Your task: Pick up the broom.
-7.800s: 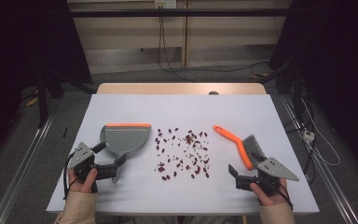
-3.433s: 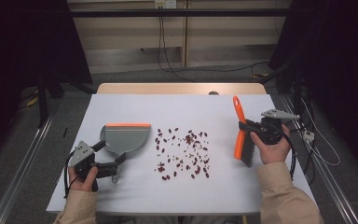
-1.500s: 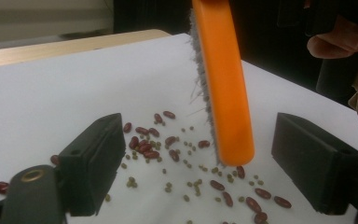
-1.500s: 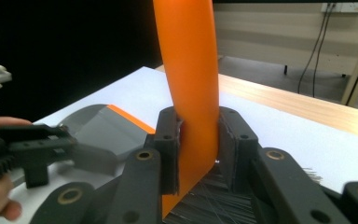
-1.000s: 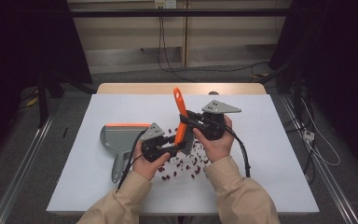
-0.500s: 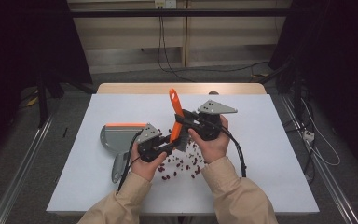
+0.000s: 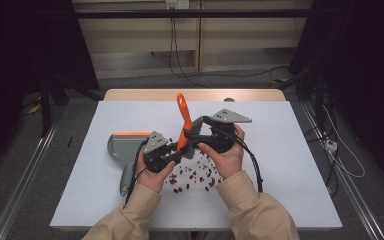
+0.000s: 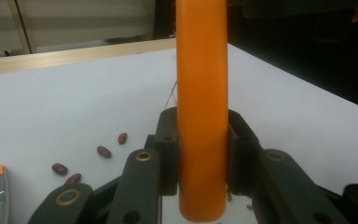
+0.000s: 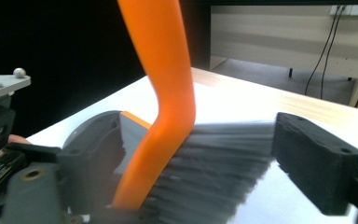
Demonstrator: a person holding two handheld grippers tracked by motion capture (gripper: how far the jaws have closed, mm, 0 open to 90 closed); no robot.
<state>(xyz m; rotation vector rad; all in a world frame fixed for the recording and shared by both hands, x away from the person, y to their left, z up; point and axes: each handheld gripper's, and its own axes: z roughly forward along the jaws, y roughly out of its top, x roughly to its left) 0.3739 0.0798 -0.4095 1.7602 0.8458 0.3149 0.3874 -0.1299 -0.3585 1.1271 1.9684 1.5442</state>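
Brush (image 7: 182, 116): smooth curved orange plastic handle, grey bristles, upright above scattered beans (image 7: 195, 175). Left gripper (image 7: 172, 152) pinches handle; right gripper (image 7: 192, 136) spread around bristles. Grey dustpan (image 7: 122, 149), orange-edged, left of brush on white worktop (image 7: 290, 165).

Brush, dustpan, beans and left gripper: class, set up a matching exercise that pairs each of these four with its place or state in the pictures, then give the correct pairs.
Column one:
1. brush
2. dustpan
3. beans
4. left gripper

Column two:
A. scattered loose on the white table
B. shut on the orange handle
C. lying flat, to the left of the hands
D. held upright, handle pointing up

Pairs: 1-D, 2-C, 3-A, 4-B
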